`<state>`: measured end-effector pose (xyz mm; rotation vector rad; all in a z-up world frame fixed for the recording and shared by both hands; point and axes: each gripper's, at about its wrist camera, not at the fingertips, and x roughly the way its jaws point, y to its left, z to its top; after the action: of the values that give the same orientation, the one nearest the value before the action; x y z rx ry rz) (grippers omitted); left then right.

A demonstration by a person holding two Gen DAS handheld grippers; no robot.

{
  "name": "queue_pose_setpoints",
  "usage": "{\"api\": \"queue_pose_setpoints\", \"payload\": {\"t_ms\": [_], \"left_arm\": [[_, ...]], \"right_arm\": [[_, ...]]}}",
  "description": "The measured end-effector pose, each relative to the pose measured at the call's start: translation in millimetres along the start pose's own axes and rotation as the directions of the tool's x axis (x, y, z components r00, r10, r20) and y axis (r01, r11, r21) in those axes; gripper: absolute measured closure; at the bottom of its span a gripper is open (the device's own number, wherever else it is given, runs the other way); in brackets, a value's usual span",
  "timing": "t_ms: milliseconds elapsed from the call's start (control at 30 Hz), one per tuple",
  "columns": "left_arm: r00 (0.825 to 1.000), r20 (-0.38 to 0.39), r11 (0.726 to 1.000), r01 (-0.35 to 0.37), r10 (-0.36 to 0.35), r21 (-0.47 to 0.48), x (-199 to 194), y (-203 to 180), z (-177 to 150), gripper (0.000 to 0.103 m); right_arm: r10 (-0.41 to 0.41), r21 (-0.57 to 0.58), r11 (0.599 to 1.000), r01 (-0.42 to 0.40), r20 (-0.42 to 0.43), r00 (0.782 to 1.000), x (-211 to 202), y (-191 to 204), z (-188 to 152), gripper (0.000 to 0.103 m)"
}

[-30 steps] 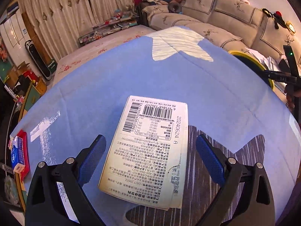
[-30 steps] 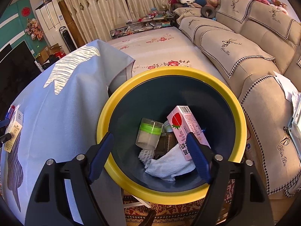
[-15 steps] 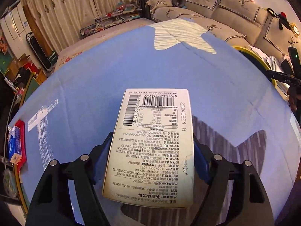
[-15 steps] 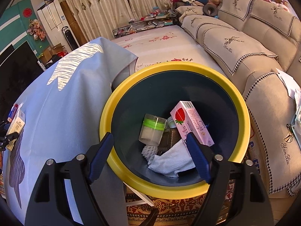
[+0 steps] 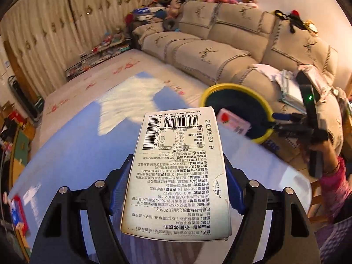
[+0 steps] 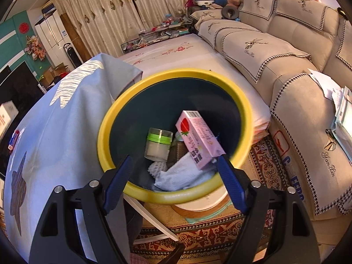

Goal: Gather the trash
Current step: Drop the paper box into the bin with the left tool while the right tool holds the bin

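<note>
A white carton is clamped in the left tool, raised above the blue tabletop. The right tool is held apart, empty, over the yellow-rimmed bin at the far right. If carried short or released early, the carton could strike the rim and be dropped beside it.

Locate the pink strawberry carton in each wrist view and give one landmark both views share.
Left wrist: the pink strawberry carton shows right of centre, inside the bin, just past the held box's top right corner.
Right wrist: the carton leans at centre, inside the bin.
Shared landmark: the bin's yellow rim.
</note>
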<state>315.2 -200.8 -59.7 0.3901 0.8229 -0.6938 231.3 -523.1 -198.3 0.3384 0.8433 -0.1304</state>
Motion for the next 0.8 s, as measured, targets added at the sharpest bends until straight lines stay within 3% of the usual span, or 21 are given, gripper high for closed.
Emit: {"api": "queue_pose_setpoints", "payload": {"t_ms": [200,433,667,800], "left_arm": [[0.997,-0.002,0.995,0.076,-0.076,0.069,49,-59,61,0.029],[0.99,-0.078,0.988,0.124,-0.117,0.093,132,-117,107,0.029],[0.981,-0.17,0.993,0.106,-0.094,0.061,214,-145,121,0.029],[0.959,-0.269,0.996,0.09,-0.094,-0.027,258,-143,118,0.029]], "right_arm": [[-0.032,0.039,0.999,0.031,0.04,0.999,-25,-29,-11,0.028],[-0.075,0.073,0.995,0.071,0.05,0.996,-43,-56,-25,0.027],[-0.092,0.097,0.991,0.088,0.043,0.995,-40,-70,-27,0.027],[-0.1,0.104,0.99,0.094,0.047,0.994,-42,-75,-27,0.027]]}}
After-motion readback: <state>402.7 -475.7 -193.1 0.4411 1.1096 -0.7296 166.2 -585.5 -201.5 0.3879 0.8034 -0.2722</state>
